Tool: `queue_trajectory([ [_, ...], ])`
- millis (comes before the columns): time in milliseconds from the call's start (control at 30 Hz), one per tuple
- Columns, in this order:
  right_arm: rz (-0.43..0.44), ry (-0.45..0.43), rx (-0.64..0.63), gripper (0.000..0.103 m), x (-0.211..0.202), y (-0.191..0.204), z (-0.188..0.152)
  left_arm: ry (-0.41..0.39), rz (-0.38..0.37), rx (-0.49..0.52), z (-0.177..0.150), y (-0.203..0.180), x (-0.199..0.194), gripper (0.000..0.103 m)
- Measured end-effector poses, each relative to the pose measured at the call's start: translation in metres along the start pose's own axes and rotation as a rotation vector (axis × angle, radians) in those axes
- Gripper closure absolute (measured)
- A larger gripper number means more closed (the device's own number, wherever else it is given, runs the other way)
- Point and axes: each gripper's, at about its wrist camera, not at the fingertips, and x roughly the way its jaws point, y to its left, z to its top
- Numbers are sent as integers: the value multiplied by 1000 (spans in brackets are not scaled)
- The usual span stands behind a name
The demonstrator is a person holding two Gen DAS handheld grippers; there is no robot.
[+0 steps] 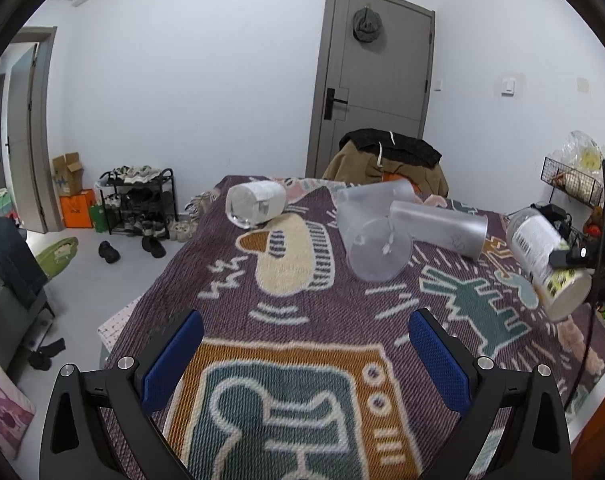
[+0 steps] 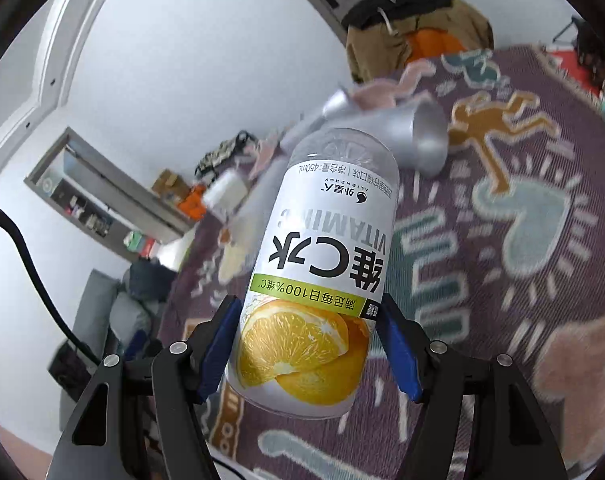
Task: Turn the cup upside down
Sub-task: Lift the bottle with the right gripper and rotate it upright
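Mid-flip: the right gripper [image 2: 308,344] clamps the orange-labelled vitamin-drink cup [image 2: 322,264] at frame centre, tilted above the patterned blanket [image 2: 522,280]; the left gripper [image 1: 306,344] hangs released, empty. Next, judging by the tilt: finish rotating, then set it rim-down.

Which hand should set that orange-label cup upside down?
Right: the right gripper already clamps the orange-label cup, lifted and tilted. The left gripper is open, holding nothing.
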Motion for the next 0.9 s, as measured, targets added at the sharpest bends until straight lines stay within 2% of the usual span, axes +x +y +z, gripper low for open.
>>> queue_trajectory([
  [300,-1,105,-44,34,24,11,-41,60,-7,3,-23,14,-5,0],
  [500,4,134,-67,34,35,21,-53,93,7,-38,-34,34,-7,0],
  [667,6,177,-89,34,54,30,-66,100,17,-61,-35,45,-8,0],
  [733,-1,236,-89,34,71,29,-72,98,21,-71,-35,48,-8,0],
  [900,0,260,-88,30,73,29,-73,87,5,-80,-27,49,-8,0],
])
